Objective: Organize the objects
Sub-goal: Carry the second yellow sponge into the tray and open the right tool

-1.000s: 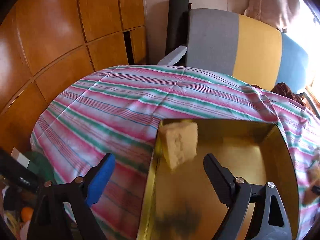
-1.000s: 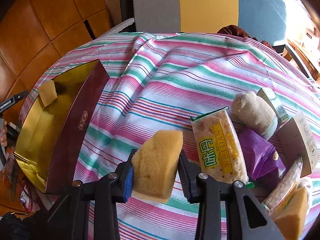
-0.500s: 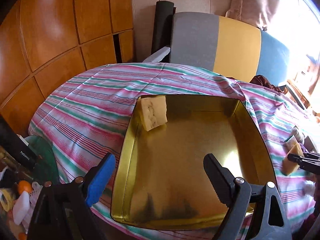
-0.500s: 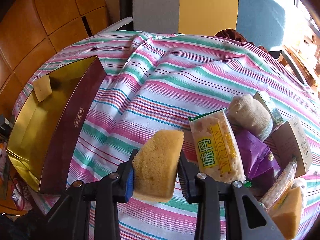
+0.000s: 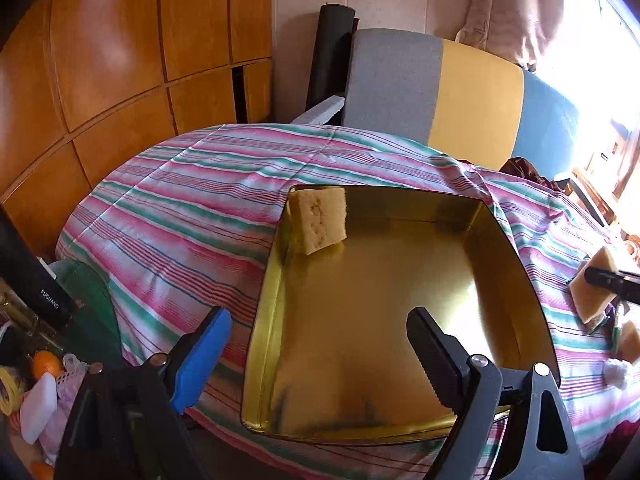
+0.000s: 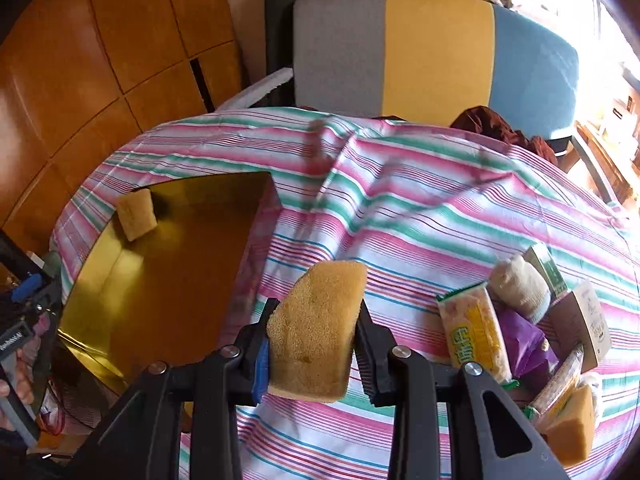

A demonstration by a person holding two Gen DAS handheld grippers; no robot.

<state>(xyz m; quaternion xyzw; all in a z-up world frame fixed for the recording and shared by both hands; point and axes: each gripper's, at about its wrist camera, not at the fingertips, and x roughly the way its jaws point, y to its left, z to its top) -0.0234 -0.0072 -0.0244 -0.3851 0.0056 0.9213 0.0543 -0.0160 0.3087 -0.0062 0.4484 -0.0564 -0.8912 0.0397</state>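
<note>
Yellow sponge [image 6: 316, 324] clamped in right jaws, left jaws wide apart

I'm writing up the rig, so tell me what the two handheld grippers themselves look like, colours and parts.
Both match. The left gripper and the right gripper are black plastic, with angular arms that have triangular cut-outs and silver round pivot bolts. On each, one finger carries a blue pad and the other a black ribbed pad. No cables or sleeves show.

Left gripper [image 5: 316, 344]: black frame, silver screws, one blue pad, one black ribbed pad. Right gripper [image 6: 314, 338] matches it, blue pad on its left finger.
</note>
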